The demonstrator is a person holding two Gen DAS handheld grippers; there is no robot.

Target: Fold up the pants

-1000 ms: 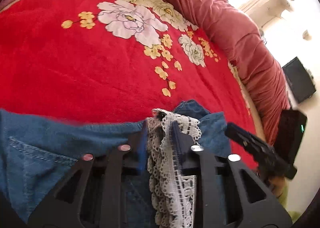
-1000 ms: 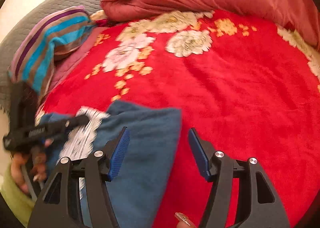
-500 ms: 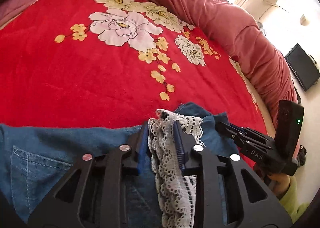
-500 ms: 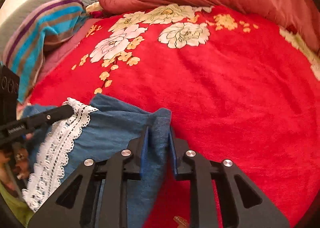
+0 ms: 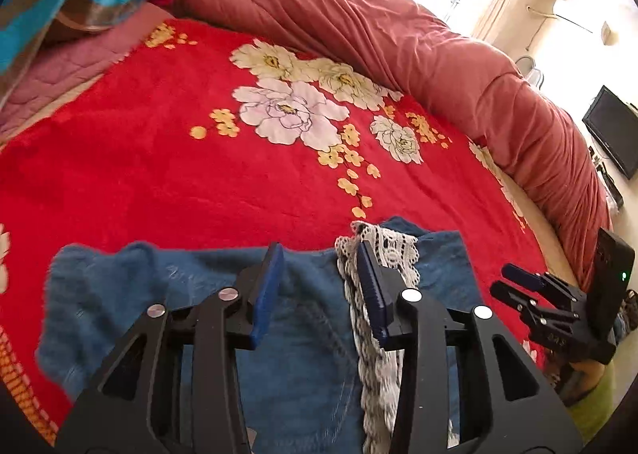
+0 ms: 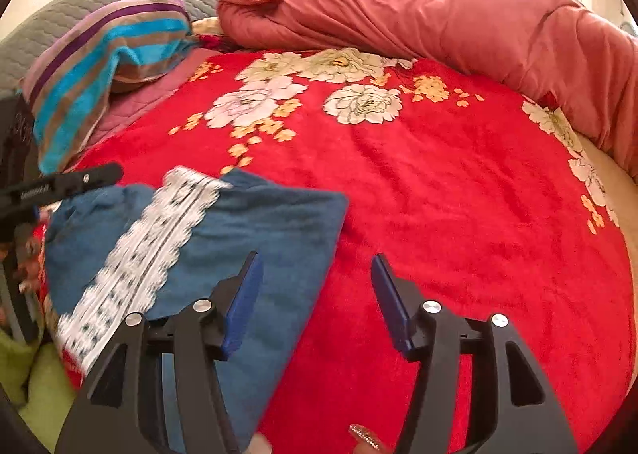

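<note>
Both your tools stand apart over the folded pants on the bed

At the far left a striped towel [image 6: 99, 55] sits beside the red floral blanket [image 5: 159, 174]; your left tool [image 5: 319, 278] hovers over the blue pants [image 5: 167, 286], its jaws opening, nothing pinched, its right finger lying against the white lace trim [image 5: 392, 244] without clamping it. Further right your right tool [image 6: 315, 302] has its jaws opening too: the left finger is above the pants' folded edge, the right finger above bare blanket, nothing gripped. A rolled pink quilt [image 6: 438, 15] runs along the bed's far side
</note>
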